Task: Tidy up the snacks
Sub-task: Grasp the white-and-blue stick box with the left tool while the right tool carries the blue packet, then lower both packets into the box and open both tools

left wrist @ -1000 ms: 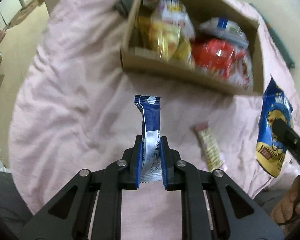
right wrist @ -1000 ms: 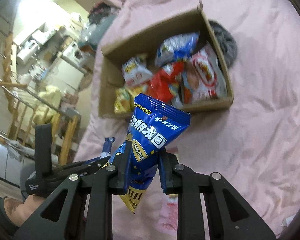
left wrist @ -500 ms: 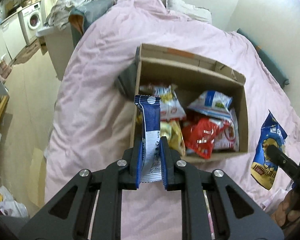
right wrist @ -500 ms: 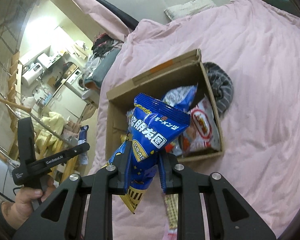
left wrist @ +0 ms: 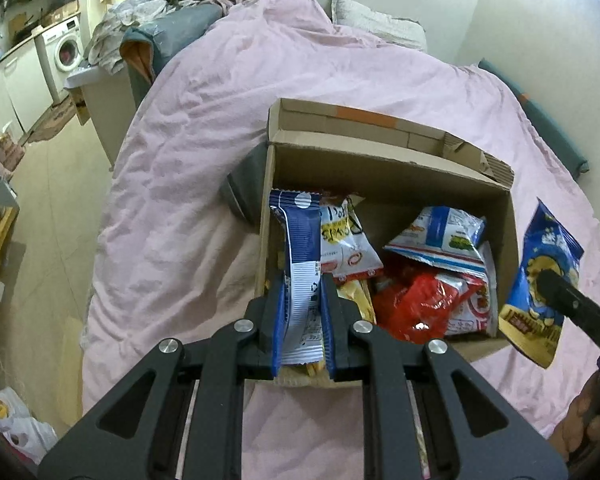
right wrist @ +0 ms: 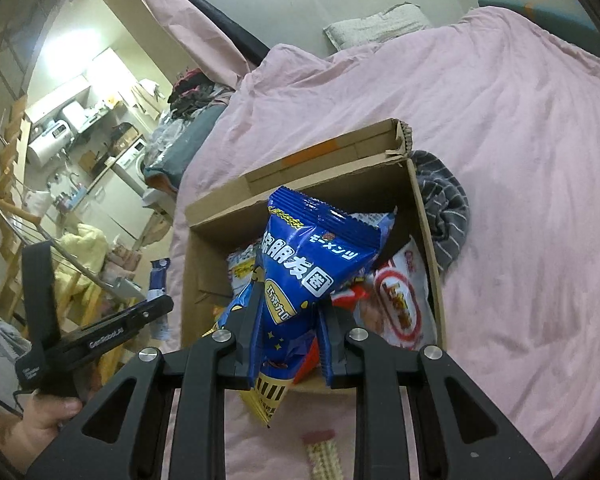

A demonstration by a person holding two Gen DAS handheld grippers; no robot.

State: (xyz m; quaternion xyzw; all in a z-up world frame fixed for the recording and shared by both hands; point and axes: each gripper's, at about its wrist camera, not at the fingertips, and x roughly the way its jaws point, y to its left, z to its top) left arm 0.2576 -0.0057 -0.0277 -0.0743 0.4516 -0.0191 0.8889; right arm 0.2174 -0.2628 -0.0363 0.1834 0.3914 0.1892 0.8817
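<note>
I count two grippers: left gripper (left wrist: pixel 303 322), right gripper (right wrist: pixel 287 338), one packet pinched in each: slim blue-white packet (left wrist: pixel 300 256), blue bag (right wrist: pixel 308 268). One cardboard box (left wrist: pixel 384 164) at 12 o'clock. One wafer bar (right wrist: pixel 324 454) at 6 o'clock, on one pink duvet (right wrist: pixel 520 128).

Open cardboard box (left wrist: pixel 392 168) crowded; far end bare.

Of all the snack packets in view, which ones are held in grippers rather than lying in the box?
Two: the narrow blue-and-white packet clamped in the left gripper, and the wide blue bag in the right gripper. The others lie inside the cardboard box.
</note>
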